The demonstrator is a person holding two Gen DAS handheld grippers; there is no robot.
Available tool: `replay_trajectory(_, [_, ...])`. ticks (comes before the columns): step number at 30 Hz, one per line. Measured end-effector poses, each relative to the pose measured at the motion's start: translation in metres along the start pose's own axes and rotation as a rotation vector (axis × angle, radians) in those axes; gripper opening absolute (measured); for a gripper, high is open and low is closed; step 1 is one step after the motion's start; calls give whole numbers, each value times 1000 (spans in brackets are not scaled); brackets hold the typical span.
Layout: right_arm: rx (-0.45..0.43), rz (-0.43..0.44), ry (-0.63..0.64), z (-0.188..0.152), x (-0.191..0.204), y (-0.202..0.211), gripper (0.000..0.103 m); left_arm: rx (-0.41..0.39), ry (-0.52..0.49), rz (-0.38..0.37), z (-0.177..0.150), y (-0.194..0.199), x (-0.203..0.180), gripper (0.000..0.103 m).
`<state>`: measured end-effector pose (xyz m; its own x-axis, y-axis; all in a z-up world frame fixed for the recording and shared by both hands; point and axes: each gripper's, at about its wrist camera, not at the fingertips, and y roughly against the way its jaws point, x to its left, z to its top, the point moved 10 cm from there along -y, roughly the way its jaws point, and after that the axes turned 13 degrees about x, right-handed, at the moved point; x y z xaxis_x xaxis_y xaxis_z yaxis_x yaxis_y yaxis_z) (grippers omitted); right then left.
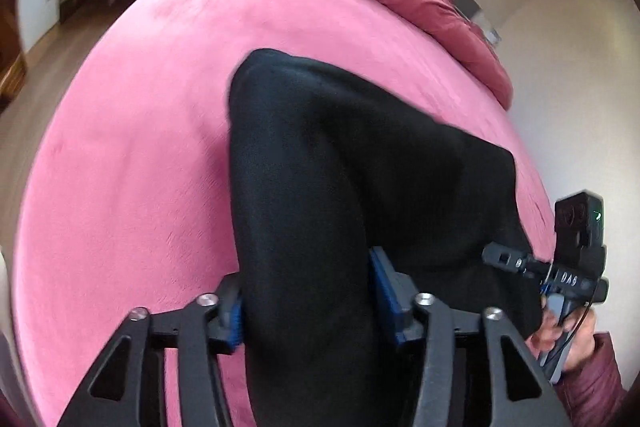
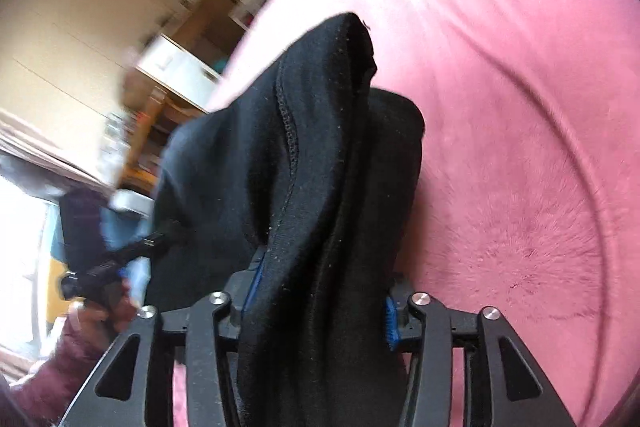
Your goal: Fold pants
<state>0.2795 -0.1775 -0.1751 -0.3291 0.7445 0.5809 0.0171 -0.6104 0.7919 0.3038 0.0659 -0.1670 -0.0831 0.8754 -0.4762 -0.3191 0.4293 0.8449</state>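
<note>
1. Two tools are seen in the left wrist view: the left tool (image 1: 308, 303), at the lower centre, is clamped on a thick fold of the black pants (image 1: 340, 167), which are draped toward the frame's middle over the pink bed (image 1: 132, 147); the right tool (image 1: 520, 263) is seen at the lower right, its grip hidden by cloth.
2. In the right wrist view, the right tool (image 2: 320, 303) is closed on bunched pants (image 2: 320, 147) at the centre; the left tool (image 2: 120, 263) is blurred at the lower left.
</note>
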Motion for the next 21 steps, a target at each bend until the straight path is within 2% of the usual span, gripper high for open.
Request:
replay_trajectory(1, [-4, 30, -14, -2, -4, -4, 55, -17, 12, -14, -2, -1, 2, 65])
replay_trajectory(3, [-27, 72, -20, -4, -9, -4, 55, -33, 38, -7, -10, 3, 7, 69])
replay_trajectory(7, [-30, 54, -15, -10, -6, 0, 58, -71, 2, 139, -2, 14, 0, 73])
replay_trajectory(8, [-28, 43, -19, 2, 6, -6, 62, -80, 1, 160, -6, 18, -7, 73])
replay_trajectory(11, [-38, 1, -26, 6, 11, -1, 67, -122, 7, 227, -7, 30, -12, 73])
replay_trajectory(15, [-60, -55, -22, 3, 14, 8, 68, -161, 18, 261, -24, 48, -6, 72])
replay_trajectory(19, [-90, -103, -42, -8, 7, 22, 68, -183, 10, 287, -23, 60, -10, 72])
replay_trajectory(21, [-109, -123, -53, -11, 6, 30, 68, -196, 0, 304, -33, 71, -9, 72])
